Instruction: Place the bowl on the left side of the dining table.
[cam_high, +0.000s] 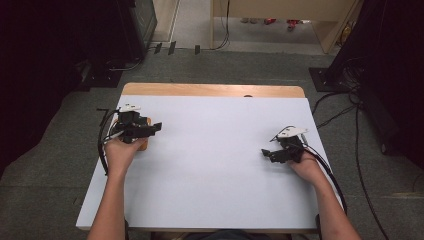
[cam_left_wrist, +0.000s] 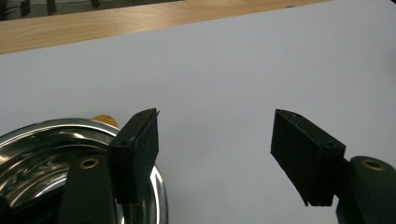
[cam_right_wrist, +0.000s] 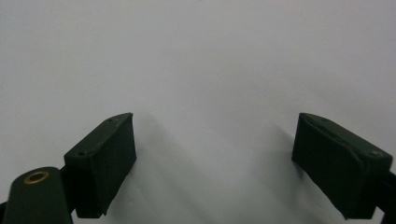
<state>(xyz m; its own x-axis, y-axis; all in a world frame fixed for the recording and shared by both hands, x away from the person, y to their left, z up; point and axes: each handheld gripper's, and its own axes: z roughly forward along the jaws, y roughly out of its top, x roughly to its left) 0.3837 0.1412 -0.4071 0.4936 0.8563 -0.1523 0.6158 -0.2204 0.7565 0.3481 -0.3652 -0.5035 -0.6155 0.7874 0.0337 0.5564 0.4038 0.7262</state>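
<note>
Nearest, at the lower edge of the high view, two forearms are seen entering over the white table surface (cam_high: 215, 165).

Left gripper (cam_high: 156, 127): held near the table's left edge, jaws pointed toward the centre. In the left gripper view (cam_left_wrist: 215, 154) the jaws are seen standing apart with nothing between them, bare white surface showing in the gap.

Steel bowl (cam_left_wrist: 37, 154): shiny, round, found at the lower left of the left gripper view, partly covered by the left jaw; the rim is passed over by that jaw, and contact cannot be told. A small orange-yellow thing (cam_left_wrist: 103, 120) is glimpsed just behind the rim.

Right gripper (cam_high: 266, 154): held near the right edge, well apart from the left gripper. In the right gripper view (cam_right_wrist: 215, 158) the jaws are seen spread wide over bare surface, empty.

Farthest: a wooden strip (cam_high: 212, 90) is exposed along the table's far edge.
</note>
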